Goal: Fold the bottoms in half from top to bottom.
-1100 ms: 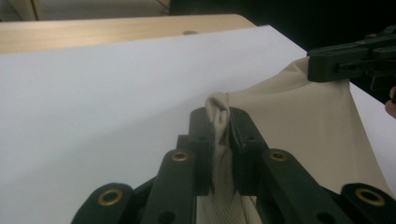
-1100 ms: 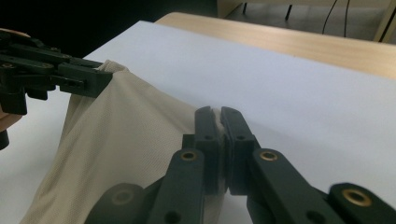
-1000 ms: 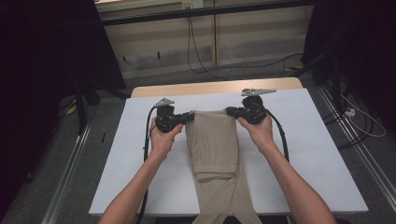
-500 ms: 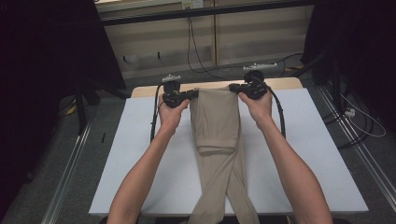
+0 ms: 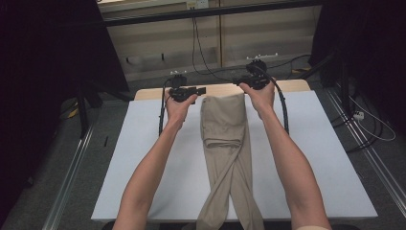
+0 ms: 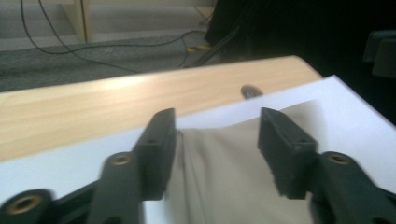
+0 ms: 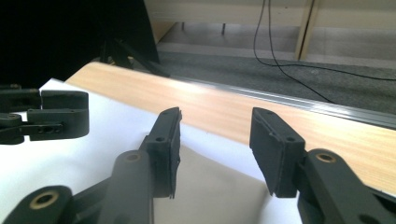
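Khaki trousers (image 5: 224, 139) lying lengthwise on white sheet (image 5: 143, 158) over desk (image 5: 148, 92), waistband end at far edge, legs crossing near front edge and hanging off. Trousers already folded narrow, leg over leg. Left hand-held gripper (image 5: 201, 90) hovering at left waistband corner, jaws gaping wide, gripping nothing; fabric lying between and below jaws in left gripper view. Right hand-held gripper (image 5: 238, 82) at right corner, jaws also spread, empty. Judging: lengthwise fold done; crossed legs not straightened, crosswise folds remaining.
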A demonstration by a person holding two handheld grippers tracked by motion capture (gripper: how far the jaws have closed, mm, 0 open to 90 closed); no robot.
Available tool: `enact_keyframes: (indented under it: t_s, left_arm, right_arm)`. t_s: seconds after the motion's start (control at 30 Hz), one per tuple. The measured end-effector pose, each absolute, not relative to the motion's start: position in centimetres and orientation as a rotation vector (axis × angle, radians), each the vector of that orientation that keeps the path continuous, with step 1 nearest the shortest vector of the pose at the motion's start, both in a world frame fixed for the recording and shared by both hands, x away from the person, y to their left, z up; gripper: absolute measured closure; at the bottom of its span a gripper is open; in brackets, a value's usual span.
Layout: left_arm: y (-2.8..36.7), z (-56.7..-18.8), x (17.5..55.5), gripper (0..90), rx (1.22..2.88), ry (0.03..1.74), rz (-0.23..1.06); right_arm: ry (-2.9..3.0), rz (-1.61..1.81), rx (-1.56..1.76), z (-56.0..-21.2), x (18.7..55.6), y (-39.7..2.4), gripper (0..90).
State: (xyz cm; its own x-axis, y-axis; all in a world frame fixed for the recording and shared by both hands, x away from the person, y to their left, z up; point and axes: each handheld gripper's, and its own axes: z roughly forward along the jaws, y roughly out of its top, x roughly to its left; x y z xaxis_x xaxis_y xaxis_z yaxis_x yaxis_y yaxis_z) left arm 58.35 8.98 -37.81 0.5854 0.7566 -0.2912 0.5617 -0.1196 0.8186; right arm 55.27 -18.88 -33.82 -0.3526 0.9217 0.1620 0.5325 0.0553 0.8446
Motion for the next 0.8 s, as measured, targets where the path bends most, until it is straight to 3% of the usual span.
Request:
enact_keyframes:
  t_s: [0.17,0.23,0.4,0.47,0.5,0.53,0.57,0.67,0.73,0.8]
  left_arm:
    - [10.0,-38.6,54.8,34.7,1.838,1.011,0.229]
    - [10.5,-39.3,52.7,34.7,1.849,0.987,0.219]
    - [11.4,-41.1,46.1,32.3,1.928,0.904,0.163]
    - [11.6,-41.8,43.2,35.1,1.986,0.864,0.145]
    - [11.8,-42.0,41.7,35.1,2.011,0.838,0.112]
    - [11.9,-42.6,38.6,37.3,2.059,0.774,0.077]
    - [11.9,-42.6,38.6,39.3,2.059,0.774,0.077]
    - [12.0,-43.2,34.7,44.0,2.111,0.7,0.003]
    - [11.9,-44.0,31.5,46.6,2.144,0.652,-0.018]
    - [11.9,-44.2,30.7,48.6,2.154,0.647,-0.005]
  right_arm:
    - [1.996,1.289,1.368,-35.1,51.4,-19.3,51.0]
    - [2.011,1.282,1.354,-35.4,50.4,-19.2,51.2]
    - [2.136,1.303,1.255,-37.2,43.8,-18.8,55.9]
    - [2.23,1.3,1.188,-38.4,38.9,-18.2,62.6]
    - [2.23,1.3,1.188,-38.4,38.9,-18.2,62.6]
    - [2.283,1.294,1.164,-39.2,35.7,-17.8,67.7]
    - [2.283,1.294,1.164,-39.2,35.7,-17.8,67.7]
    - [2.393,1.273,1.108,-41.0,30.1,-16.5,76.6]
    - [2.432,1.311,1.106,-42.1,28.0,-15.8,79.5]
    - [2.446,1.307,1.101,-42.6,27.0,-15.4,79.9]
